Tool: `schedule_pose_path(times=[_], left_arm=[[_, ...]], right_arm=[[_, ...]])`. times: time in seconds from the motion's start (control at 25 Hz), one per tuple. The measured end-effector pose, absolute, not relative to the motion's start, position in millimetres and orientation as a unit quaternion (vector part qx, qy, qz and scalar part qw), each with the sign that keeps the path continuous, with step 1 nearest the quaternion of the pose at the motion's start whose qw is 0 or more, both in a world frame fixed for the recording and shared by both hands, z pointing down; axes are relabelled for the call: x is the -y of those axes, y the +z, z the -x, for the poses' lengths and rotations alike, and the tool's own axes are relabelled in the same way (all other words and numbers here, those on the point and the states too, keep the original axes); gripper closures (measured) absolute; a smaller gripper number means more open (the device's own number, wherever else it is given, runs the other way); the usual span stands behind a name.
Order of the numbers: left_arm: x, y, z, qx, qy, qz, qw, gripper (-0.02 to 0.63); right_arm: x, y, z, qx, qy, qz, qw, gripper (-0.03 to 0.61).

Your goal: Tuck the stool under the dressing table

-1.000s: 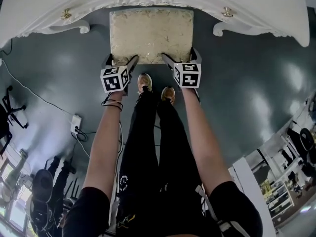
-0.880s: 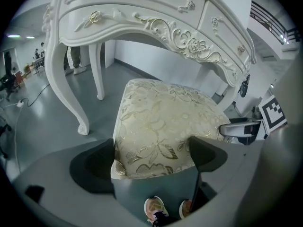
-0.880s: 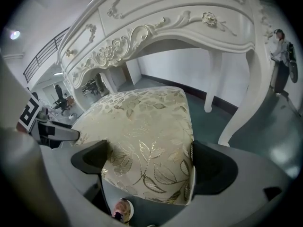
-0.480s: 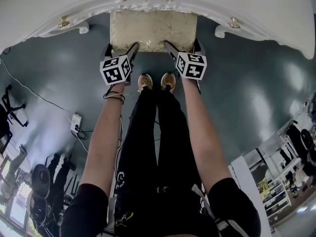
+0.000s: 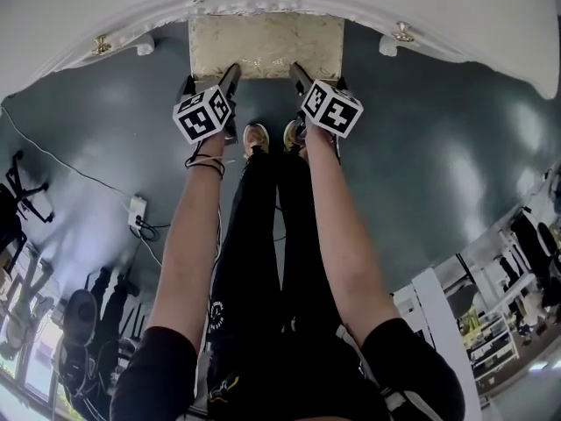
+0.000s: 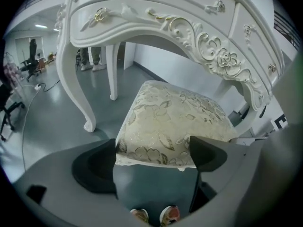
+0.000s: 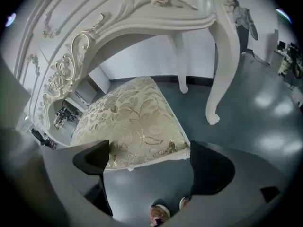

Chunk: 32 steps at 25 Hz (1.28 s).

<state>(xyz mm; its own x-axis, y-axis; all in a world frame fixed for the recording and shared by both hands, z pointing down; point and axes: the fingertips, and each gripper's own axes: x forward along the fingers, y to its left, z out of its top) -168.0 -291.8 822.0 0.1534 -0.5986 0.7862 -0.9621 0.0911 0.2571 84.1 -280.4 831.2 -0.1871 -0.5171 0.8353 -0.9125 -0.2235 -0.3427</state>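
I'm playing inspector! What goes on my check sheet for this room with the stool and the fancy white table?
Surface: shiny grey floor.
Job's things: cream floral stool partly under the white dressing table, front edge sticking out.
Clutter: nothing seen.
Grippers: left gripper open, stool's front edge between its jaw tips; right gripper open likewise, jaws just closed in slightly.
Cables: power strip and cable on the floor, left.
Surroundings: office chair, shelves, people standing.
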Motion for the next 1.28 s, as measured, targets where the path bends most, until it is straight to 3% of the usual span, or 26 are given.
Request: schedule_pose_path(times=[0.16,0.2,0.64,0.8,0.96,1.28], left_arm=[[287,822,170,0.63,0.202,-0.605,0.443,0.115],[288,821,171,0.635,0.201,-0.602,0.441,0.114],[349,821,166,0.663,0.164,-0.611,0.401,0.114],[358,816,162,0.661,0.173,-0.629,0.372,0.114],[356,803,161,0.675,0.205,-0.625,0.334,0.117],[343,812,161,0.693,0.203,-0.609,0.327,0.121]], right_arm=[[269,841,-76,0.553,0.565,-0.596,0.138,0.043],[272,841,-74,0.557,0.565,-0.593,0.135,0.066],[342,840,-80,0.593,0.527,-0.598,0.117,0.075],[338,829,-86,0.626,0.47,-0.6,0.166,0.079],[339,816,-79,0.657,0.411,-0.593,0.22,0.187],[342,819,-75,0.654,0.396,-0.6,0.236,0.189]])
